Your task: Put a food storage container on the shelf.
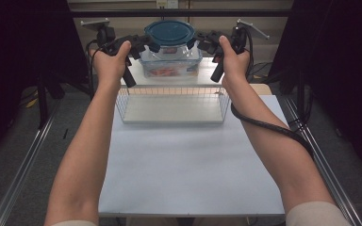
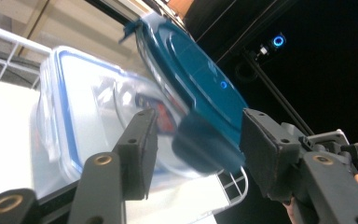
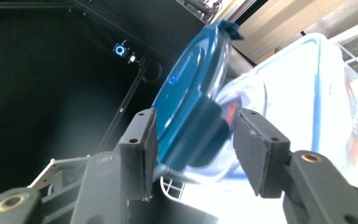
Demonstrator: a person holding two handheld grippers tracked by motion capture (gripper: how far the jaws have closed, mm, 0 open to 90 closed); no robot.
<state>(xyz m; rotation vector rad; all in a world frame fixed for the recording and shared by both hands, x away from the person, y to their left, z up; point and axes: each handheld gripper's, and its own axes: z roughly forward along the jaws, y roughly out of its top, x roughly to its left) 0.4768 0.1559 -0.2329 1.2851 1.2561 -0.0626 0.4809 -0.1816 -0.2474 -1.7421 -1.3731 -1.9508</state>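
Claws flank our round glass container with the teal plastic lid [image 1: 172, 37], stacked on a clear rectangular box [image 1: 170, 63] beyond the wire basket [image 1: 172, 96]; left claw [image 1: 143, 45] and right claw [image 1: 202, 42] gape around its side tabs, pads apart. Heavy, slick, breakable glass; we'd grip those tabs.

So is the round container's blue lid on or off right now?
On. The blue lid sits flat over the round container, which rests on the rectangular box; its side tab is folded down.
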